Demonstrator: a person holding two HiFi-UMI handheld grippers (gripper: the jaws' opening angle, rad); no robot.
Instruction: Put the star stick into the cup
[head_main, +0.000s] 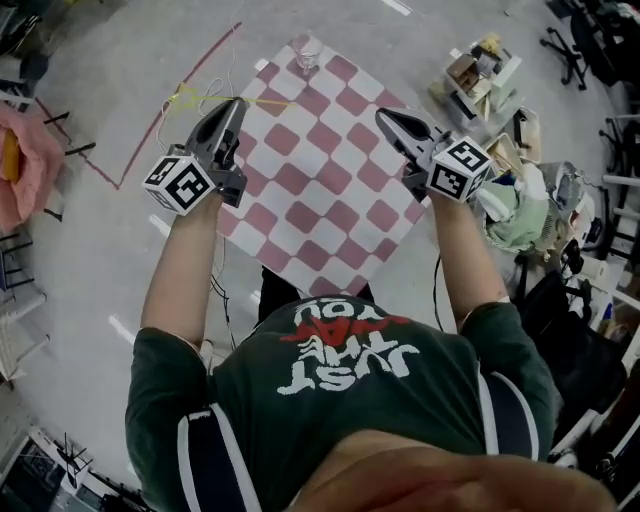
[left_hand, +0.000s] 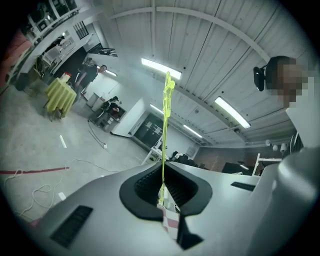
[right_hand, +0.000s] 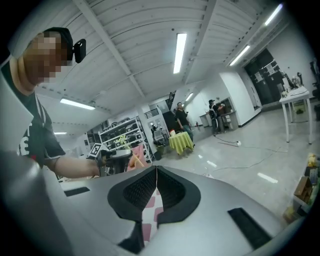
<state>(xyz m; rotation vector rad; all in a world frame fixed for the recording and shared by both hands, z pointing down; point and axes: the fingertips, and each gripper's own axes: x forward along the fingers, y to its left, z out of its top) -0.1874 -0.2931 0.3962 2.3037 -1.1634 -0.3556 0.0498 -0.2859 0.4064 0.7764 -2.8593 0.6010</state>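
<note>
A table with a red-and-white checked cloth (head_main: 330, 190) stands below me, and a clear cup (head_main: 308, 55) stands upright at its far corner. My left gripper (head_main: 236, 104) hangs over the table's left edge, shut on the thin yellow star stick (head_main: 265, 102). The stick's star end (head_main: 184, 97) sticks out to the left. In the left gripper view the stick (left_hand: 164, 135) rises from between the closed pads of the left gripper (left_hand: 162, 172) to the star (left_hand: 168, 82). My right gripper (head_main: 384, 116) is held over the table's right side. Its jaws (right_hand: 156, 171) are shut with nothing between them.
Boxes and a cluttered rack (head_main: 480, 70) stand to the right of the table, with bags and cloth (head_main: 520, 215) nearer me. Office chairs (head_main: 575, 40) are at the far right. Red tape (head_main: 150, 130) and cables cross the floor on the left, near a pink cloth (head_main: 25, 165).
</note>
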